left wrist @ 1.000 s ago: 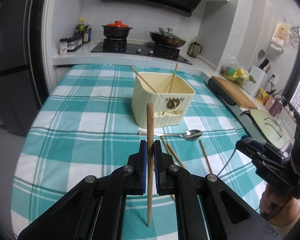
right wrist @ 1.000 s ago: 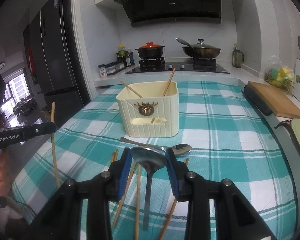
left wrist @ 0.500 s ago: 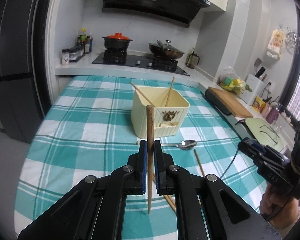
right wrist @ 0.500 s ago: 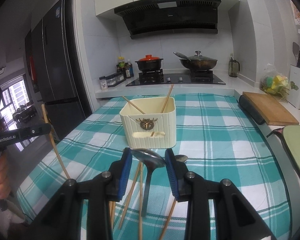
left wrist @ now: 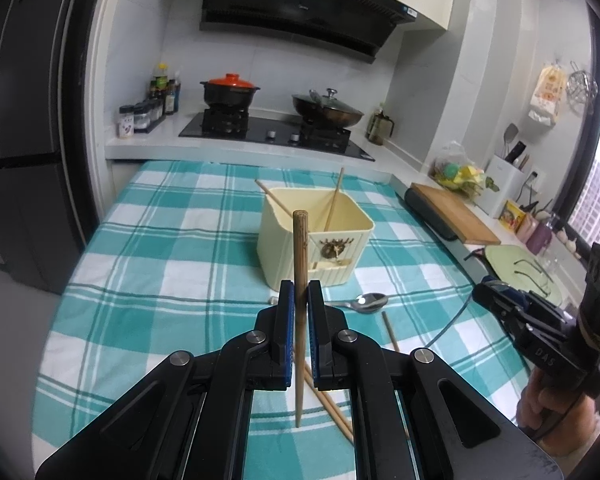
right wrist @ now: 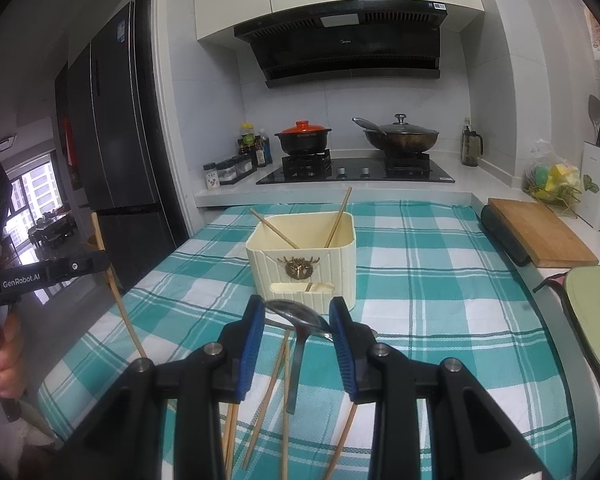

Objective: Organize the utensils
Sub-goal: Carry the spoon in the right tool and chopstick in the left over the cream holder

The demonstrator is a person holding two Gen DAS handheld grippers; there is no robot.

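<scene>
Raised higher — left claw (left wrist: 298, 297) pinching round wooden chopstick (left wrist: 299, 288).

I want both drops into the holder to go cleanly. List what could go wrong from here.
1. The left gripper pinches its chopstick near the middle, so the stick may pivot and miss the cream holder.
2. The right gripper holds a spoon by its rounded bowl, which could slip out.
3. Two chopsticks already lean crosswise in the holder and may deflect whatever comes in.
</scene>
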